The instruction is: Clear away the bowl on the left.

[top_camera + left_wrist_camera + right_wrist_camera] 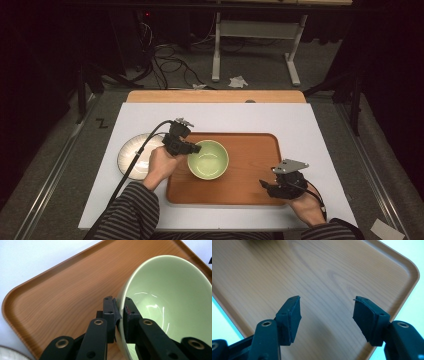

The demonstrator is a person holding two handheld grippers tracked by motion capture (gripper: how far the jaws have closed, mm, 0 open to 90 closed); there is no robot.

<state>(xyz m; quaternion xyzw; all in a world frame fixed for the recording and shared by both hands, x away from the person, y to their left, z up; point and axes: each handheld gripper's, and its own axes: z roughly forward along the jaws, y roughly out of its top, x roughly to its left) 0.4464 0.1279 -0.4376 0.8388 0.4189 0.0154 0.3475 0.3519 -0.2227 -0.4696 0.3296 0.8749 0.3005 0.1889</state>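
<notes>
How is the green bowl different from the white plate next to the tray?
The green bowl is deep and plain pale green; the white plate is flat, with fine lines round its rim. The bowl is over the wooden tray; the plate lies on the white board beside it. The left hand-held gripper is shut on the bowl's rim; the plate is ungripped. Both are round and empty.

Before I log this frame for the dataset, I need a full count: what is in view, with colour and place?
Bowl: one, pale green, on the tray's left part, rim pinched by the left gripper.
Tray: one, brown wood, mid-table.
Plate: one, white with ribbed rim, left of the tray.
Mat: one, white, under tray and plate.
Table: one, wooden edge at the far side.
Left gripper: black, shut on the bowl's rim.
Right gripper: black, open, above the tray's right front corner.
Sleeves: two, striped, bottom edge.
</notes>
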